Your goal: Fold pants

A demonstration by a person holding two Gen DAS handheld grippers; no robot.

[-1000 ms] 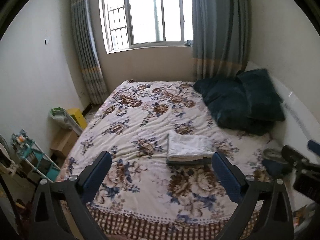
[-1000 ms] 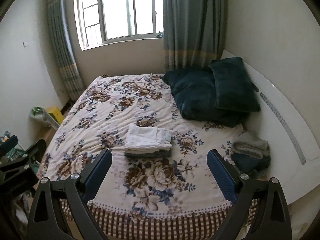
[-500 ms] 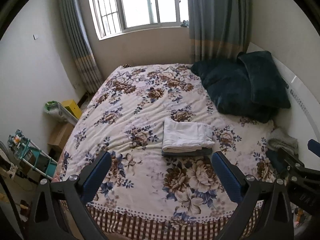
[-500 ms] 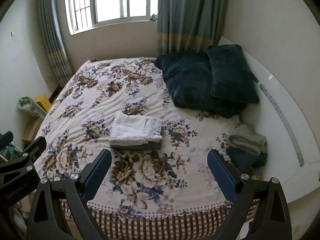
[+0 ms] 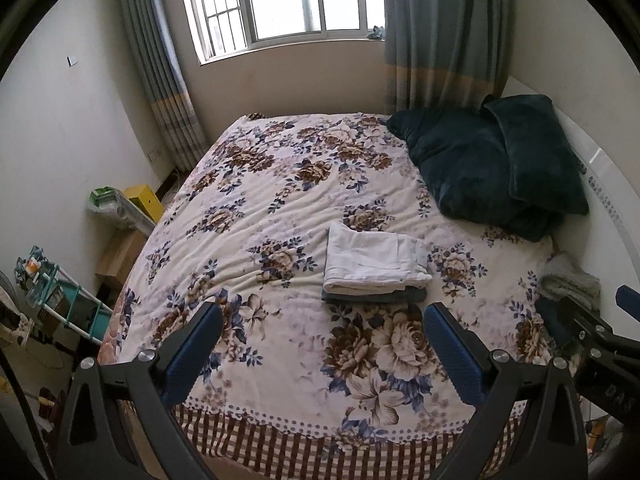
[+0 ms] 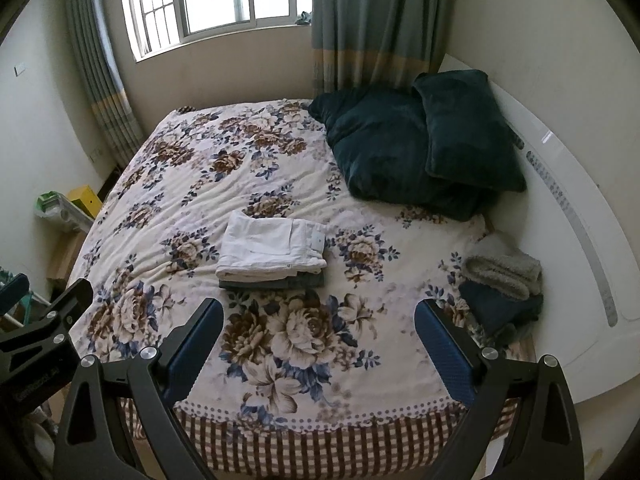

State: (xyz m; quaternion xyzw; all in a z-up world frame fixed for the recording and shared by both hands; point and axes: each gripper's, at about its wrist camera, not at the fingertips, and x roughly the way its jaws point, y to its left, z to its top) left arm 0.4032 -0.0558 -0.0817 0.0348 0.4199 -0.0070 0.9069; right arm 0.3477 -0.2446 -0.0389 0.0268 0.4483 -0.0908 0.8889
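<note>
On floral bed (image 5: 280, 208), folded pants (image 5: 374, 258).

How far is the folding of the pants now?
Done: the white pants lie folded in a neat rectangle on top of a folded grey garment on the bed. In hand: nothing; the left tongs and right tongs are open and empty, off the stack. Left: no unfolded pants are visible.
</note>
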